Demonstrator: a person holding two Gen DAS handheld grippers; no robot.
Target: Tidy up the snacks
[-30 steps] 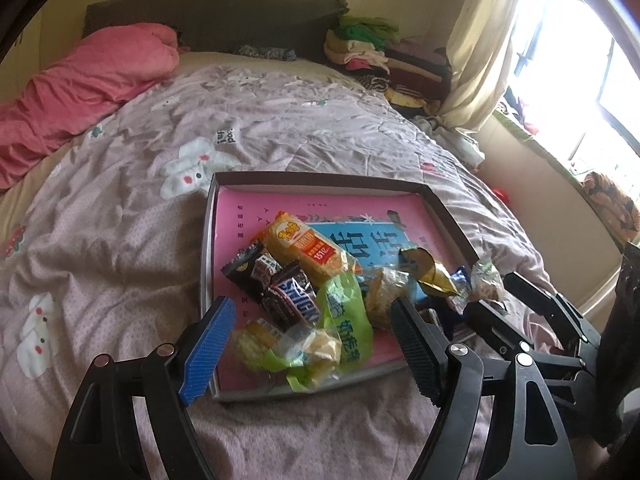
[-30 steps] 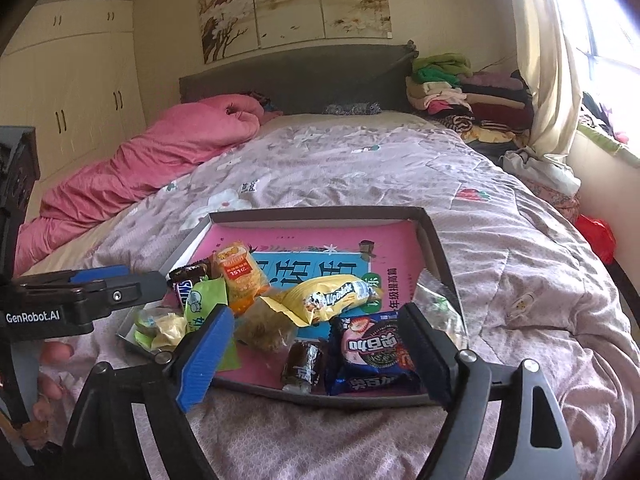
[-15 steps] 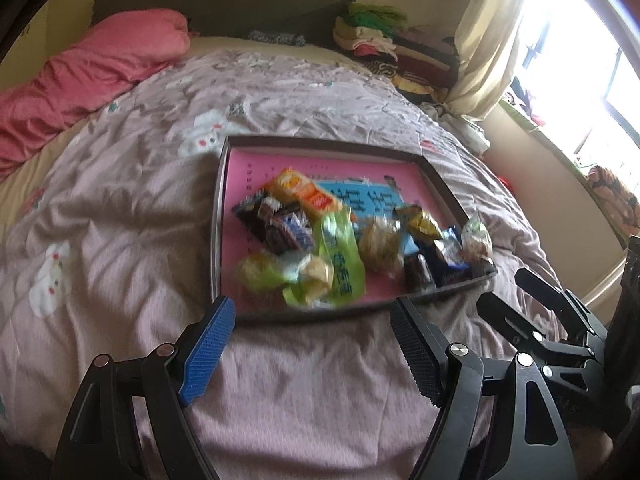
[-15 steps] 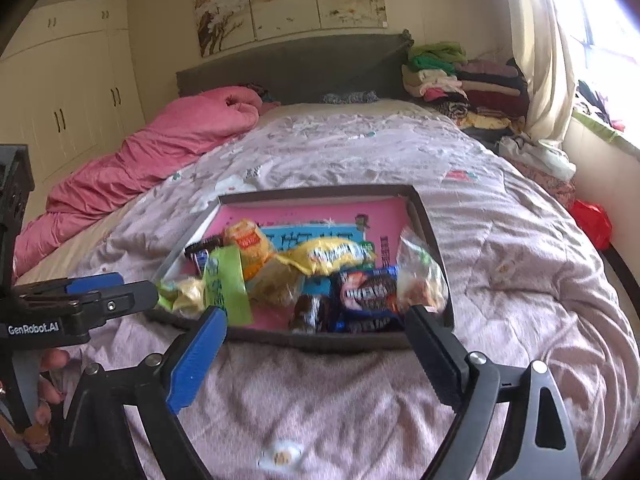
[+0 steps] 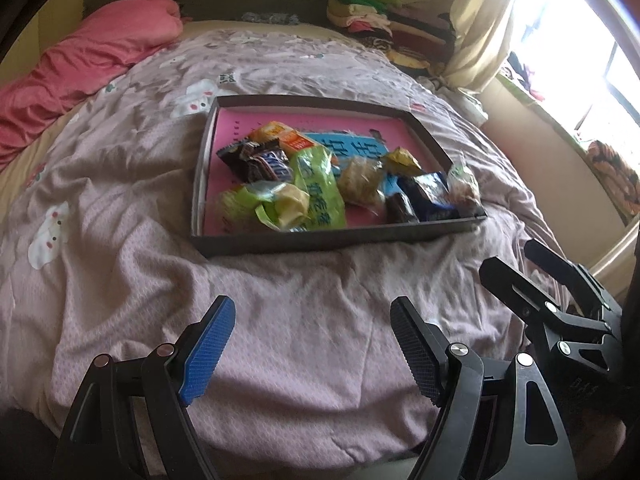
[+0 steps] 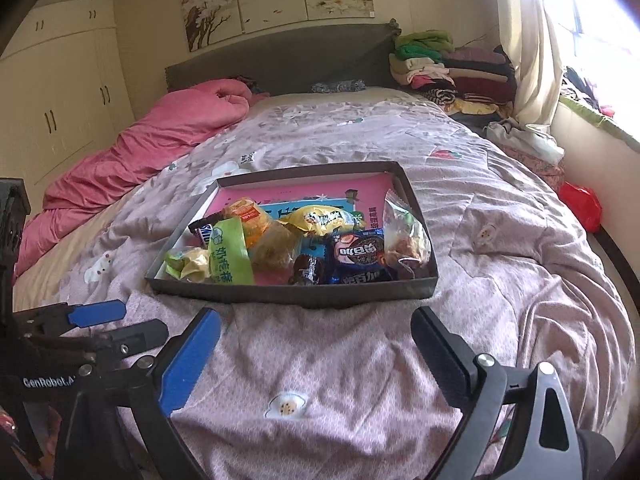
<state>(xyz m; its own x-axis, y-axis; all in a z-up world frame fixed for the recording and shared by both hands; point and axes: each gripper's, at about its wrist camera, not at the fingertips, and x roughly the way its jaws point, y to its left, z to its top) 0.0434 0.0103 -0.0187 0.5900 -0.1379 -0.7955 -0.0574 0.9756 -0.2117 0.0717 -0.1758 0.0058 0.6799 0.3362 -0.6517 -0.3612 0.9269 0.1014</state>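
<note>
Tongs first: left gripper jaws wide apart, nothing between them, only the quilt below. Right gripper jaws have just been opening, now spread very wide, also empty, over bare quilt. In the right wrist view the left gripper shows at 9 o'clock of the right one; in the left wrist view the right gripper sits at 3 o'clock, apart from the left.

Tray, dark rim, shallow, pink liner, lies flat on the quilt at 12 o'clock of both grippers, neither touching it. Snacks piled in its near half: green packet near the 7 o'clock corner, crumpled yellow-green wrapper just beside it at 9 o'clock, dark blue cookie pack toward 5 o'clock, clear bag against the 3 o'clock wall, yellow packet mid-tray, orange packet at 10 o'clock, Snickers bar beside it. Far half of the tray mostly bare liner.

Pink duvet bunched at 10 o'clock of the tray, well apart. Folded clothes stacked at 1 o'clock by the headboard. Curtain at 2 o'clock.
</note>
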